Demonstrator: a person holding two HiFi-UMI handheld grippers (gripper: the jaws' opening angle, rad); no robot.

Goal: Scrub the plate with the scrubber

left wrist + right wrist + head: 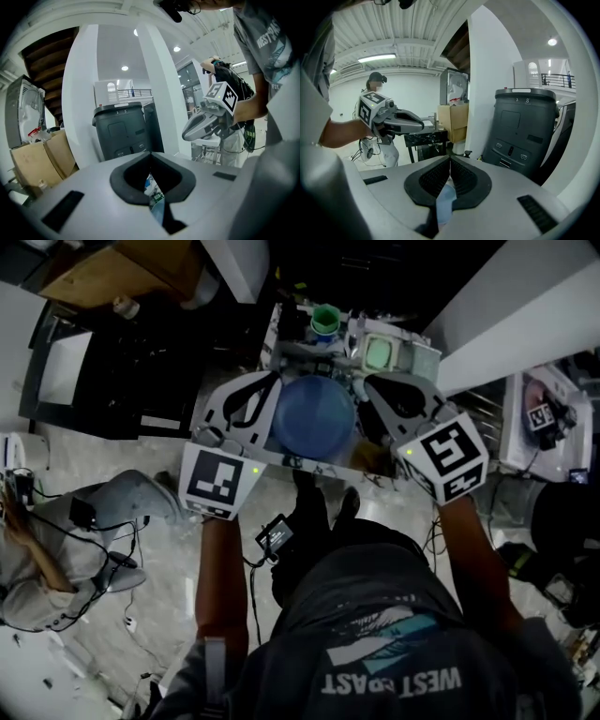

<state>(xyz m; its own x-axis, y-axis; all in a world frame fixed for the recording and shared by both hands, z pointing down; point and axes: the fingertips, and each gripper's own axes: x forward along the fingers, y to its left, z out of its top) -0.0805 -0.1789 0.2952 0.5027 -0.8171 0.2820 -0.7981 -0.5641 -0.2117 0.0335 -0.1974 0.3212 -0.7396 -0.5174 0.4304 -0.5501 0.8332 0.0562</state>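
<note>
Looking down from the head view, the table (281, 457) stands straight ahead of me, crowded with small things along its far side. Both grippers are over its near half. The left gripper (270, 381) is on the left and the right gripper (373, 382) on the right, each pointing away from me and angled slightly inward.

The blue plate (314, 418) lies flat on the table in the gap between them and appears to sit lower than both. It is round, so it has no long axis to line up with. I cannot tell whether either gripper touches its rim.

In its own view the left fingers (133, 176) meet at the tips with nothing clamped. The right fingers (433, 180) are likewise pressed together and empty, and the pale blue in the slot behind them is most likely the plate below.

What I take for the scrubber (382, 352) is a green pad in a pale tray. It lies beyond the plate, on the far right of the table, just ahead of the right gripper's tips and well off from the left. I judge the right hand is the nearer one to fetch it, and its fingers must spread first.
</note>
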